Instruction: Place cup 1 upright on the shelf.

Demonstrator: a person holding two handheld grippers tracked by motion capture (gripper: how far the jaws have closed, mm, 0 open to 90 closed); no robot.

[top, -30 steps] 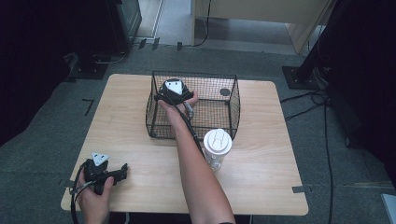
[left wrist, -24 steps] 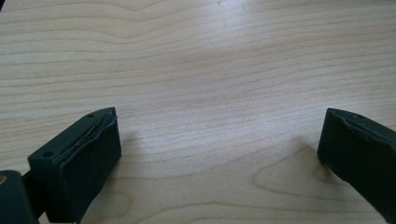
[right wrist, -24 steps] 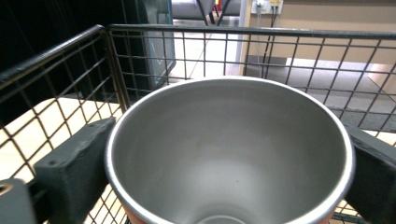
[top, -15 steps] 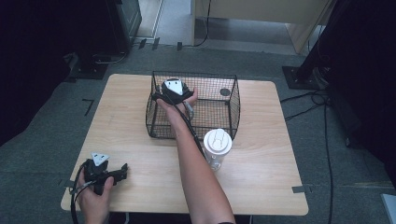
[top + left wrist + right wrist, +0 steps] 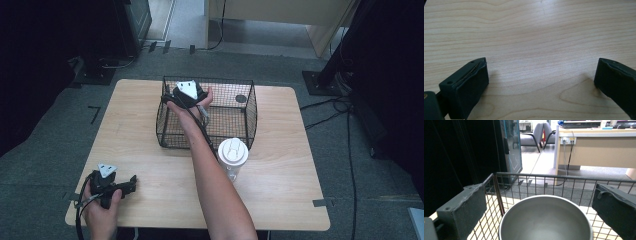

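Observation:
A black wire basket (image 5: 230, 136) stands at the middle back of the wooden table (image 5: 280, 190). My right gripper (image 5: 188, 95) reaches into its far left corner. In the right gripper view a steel bowl (image 5: 545, 220) sits inside the basket (image 5: 529, 176), between the jaws of the right gripper (image 5: 541, 193). Those jaws have just been opening; they stand wide and their pads are off the bowl. My left gripper (image 5: 126, 183) rests at the table's near left corner, open over bare wood (image 5: 541, 72) with nothing between its fingers.
A clear tumbler with a white lid (image 5: 233, 152) stands just in front of the basket's right front corner, beside my right forearm. A small dark round thing (image 5: 241, 98) lies in the basket's far right part. Grey floor and cables surround the table.

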